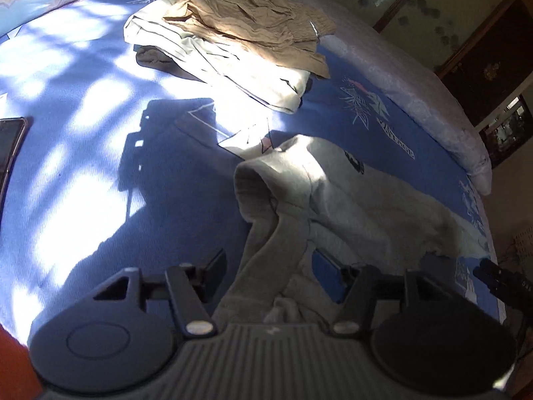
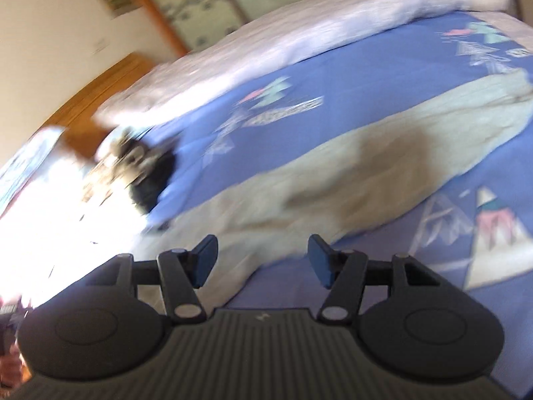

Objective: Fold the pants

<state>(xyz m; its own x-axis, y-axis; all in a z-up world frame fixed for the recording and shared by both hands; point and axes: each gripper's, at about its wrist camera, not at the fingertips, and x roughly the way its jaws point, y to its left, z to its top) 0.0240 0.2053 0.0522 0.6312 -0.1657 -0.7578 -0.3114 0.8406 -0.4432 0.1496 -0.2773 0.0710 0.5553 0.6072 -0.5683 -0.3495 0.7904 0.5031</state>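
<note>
In the left wrist view, a phone (image 1: 8, 146) is lying at the left edge on the blue bed (image 1: 83, 153), and a stack (image 1: 233, 43) of folded clothes is sitting at upper centre. The grey pants (image 1: 319, 200) are spread at centre right, with a strip of their cloth running down between the fingers of the left tool (image 1: 269, 263). Its jaws are standing apart, and no pad is seen pressing the cloth.

In the right wrist view, blurred throughout, the pants (image 2: 333, 173) are stretching from lower left to upper right, and the right tool (image 2: 263, 260) is hanging open over their near edge, holding nothing.

The pants are judged light, soft and limp, likely to sag and bunch. A hold is best taken at the thicker waistband or hems, both layers being pinched together.
</note>
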